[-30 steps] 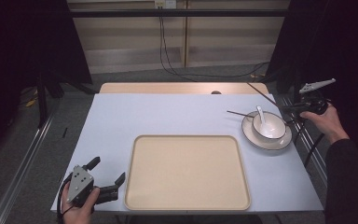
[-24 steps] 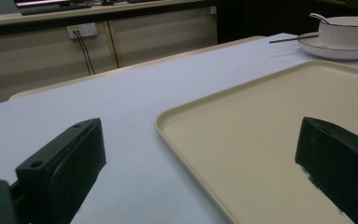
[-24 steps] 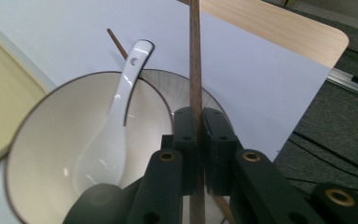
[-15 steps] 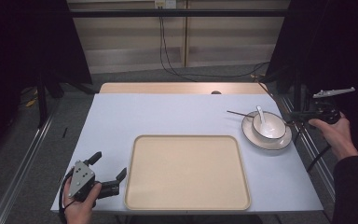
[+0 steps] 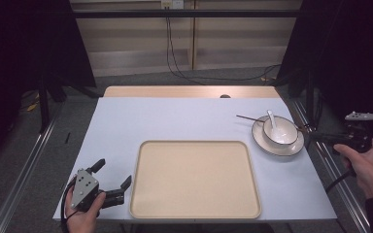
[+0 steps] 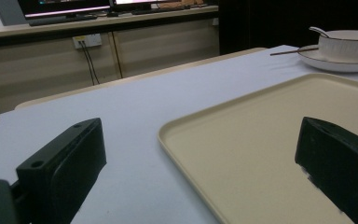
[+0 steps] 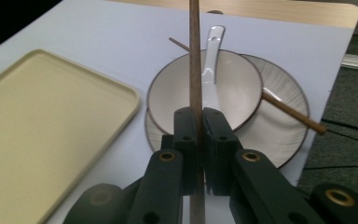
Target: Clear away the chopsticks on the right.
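Change: the right tongs [image 7: 199, 122] have drawn back from the bowl [image 5: 280, 132] toward the right edge of the bench [image 5: 184, 119]; a second ago they sat just beside the plate [image 5: 278, 146], and in the high view they are now out past the bench rim, carried by the person's right hand [image 5: 364, 162].
Right tongs: clamped tight on one chopstick [image 7: 195, 60], which runs straight up between the pads and out over the bowl in the right gripper view.
Second chopstick: it lies slanted across the plate, passing behind the bowl, with its end [image 7: 294, 114] sticking out over the plate's rim.
Spoon: white, resting in the bowl with its handle [image 7: 213, 38] pointing away from the tongs.
Left tongs: the left tongs [image 5: 112, 183] are spread wide with nothing between them, parked at the near left corner of the tray [image 5: 194, 179], unmoved from a second ago.
Tray: bare, in the middle of the bench, well apart from the plate.
Meaning: one chopstick looks lifted free of the dish set, probably the first piece of clearing or resetting it; its mate, the spoon, bowl and plate remain untouched.
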{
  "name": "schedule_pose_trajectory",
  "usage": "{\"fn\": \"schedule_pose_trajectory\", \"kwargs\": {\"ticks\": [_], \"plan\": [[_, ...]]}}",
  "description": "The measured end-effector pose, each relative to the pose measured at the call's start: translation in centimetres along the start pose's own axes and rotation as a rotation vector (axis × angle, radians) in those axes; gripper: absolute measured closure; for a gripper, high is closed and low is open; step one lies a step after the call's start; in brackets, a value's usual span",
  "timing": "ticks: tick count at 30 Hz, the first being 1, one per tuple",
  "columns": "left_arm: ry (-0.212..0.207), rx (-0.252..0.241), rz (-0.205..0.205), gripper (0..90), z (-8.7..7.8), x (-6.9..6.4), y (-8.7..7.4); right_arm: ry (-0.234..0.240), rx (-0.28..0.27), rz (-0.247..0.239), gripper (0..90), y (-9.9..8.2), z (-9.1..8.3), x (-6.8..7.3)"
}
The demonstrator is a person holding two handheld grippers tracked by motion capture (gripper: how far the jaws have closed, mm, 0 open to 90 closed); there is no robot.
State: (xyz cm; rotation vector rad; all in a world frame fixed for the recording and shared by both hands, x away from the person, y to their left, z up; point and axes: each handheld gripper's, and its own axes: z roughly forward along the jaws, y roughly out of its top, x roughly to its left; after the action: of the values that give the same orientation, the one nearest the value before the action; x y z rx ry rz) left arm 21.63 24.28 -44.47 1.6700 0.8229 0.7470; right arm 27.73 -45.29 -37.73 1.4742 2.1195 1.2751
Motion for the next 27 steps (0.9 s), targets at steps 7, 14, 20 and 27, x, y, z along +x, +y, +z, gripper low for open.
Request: {"fn": "schedule_pose_trajectory", "kwargs": {"ticks": [7, 14, 20, 27], "plan": [[-0.003, -0.012, -0.004, 1.6, -0.2, 0.0, 0.0, 0.043, 0.0, 0.146, 85.9, -1.8, 0.0, 3.6], [-0.005, -0.025, -0.017, 1.6, -0.1, -0.3, 0.1, 0.056, 0.018, 0.092, 85.9, -3.1, 1.1, 7.9], [-0.008, -0.027, -0.005, 1.5, -0.1, -0.4, 0.2, 0.055, 0.041, 0.053, 85.9, -4.4, 2.6, 10.3], [0.002, -0.02, -0.003, 1.6, -0.3, -0.7, 0.2, 0.084, 0.077, 0.037, 85.9, -5.7, 5.9, 13.3]]}}
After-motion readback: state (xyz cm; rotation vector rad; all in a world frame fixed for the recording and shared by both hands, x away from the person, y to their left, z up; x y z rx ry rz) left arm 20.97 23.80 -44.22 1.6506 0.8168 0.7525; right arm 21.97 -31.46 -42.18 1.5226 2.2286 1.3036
